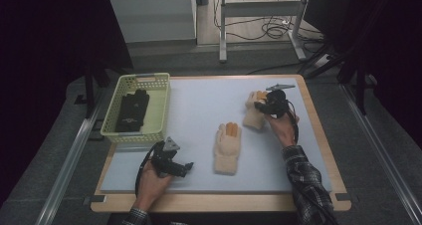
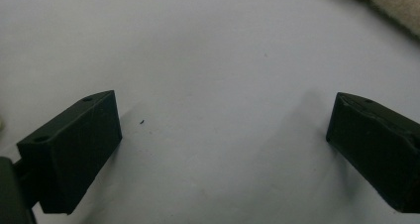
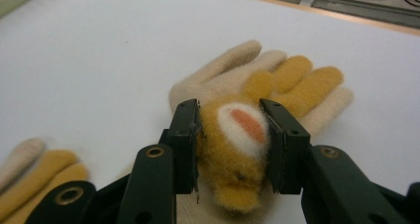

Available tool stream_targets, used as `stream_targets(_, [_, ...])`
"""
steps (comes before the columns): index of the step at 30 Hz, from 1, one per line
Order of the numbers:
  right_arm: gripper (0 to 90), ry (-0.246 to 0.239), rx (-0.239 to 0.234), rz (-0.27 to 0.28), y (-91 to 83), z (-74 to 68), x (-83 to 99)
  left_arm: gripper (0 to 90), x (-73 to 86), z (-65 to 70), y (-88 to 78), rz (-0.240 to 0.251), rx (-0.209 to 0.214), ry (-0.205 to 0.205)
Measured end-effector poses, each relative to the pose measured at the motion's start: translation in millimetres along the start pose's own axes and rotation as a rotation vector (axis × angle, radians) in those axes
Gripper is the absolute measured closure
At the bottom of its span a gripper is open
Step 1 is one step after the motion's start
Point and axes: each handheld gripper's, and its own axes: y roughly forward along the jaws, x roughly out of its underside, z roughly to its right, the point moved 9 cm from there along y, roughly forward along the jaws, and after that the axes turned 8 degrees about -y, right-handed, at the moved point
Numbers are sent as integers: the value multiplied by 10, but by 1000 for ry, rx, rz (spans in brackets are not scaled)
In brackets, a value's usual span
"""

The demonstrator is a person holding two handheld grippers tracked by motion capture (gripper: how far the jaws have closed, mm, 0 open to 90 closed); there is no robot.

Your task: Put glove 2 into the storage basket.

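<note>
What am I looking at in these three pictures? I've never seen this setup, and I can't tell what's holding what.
A person at a table holds a hand-held two-jaw gripper in each hand. The high view looks down on the table; the other two come from cameras riding on each gripper.

The right gripper is shut on the yellow patch of a cream glove. A second cream glove lies flat mid-table. A pale green basket at the far left holds a black item, too dark to identify.

The left gripper rests near the table's front edge, jaws wide open over bare surface, holding nothing.
</note>
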Motion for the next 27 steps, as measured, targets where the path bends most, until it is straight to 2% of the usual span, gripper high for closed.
stream_targets(9, [606,-14,-47,49,-360,-154,-88,6,0,0,0,0,-1,0])
stream_targets(19, [606,-64,-107,64,-626,-490,-93,7,0,0,0,0,-1,1])
stream_targets(27, [606,-73,-174,78,-794,-771,-64,6,-2,-1,1,2,-2,0])
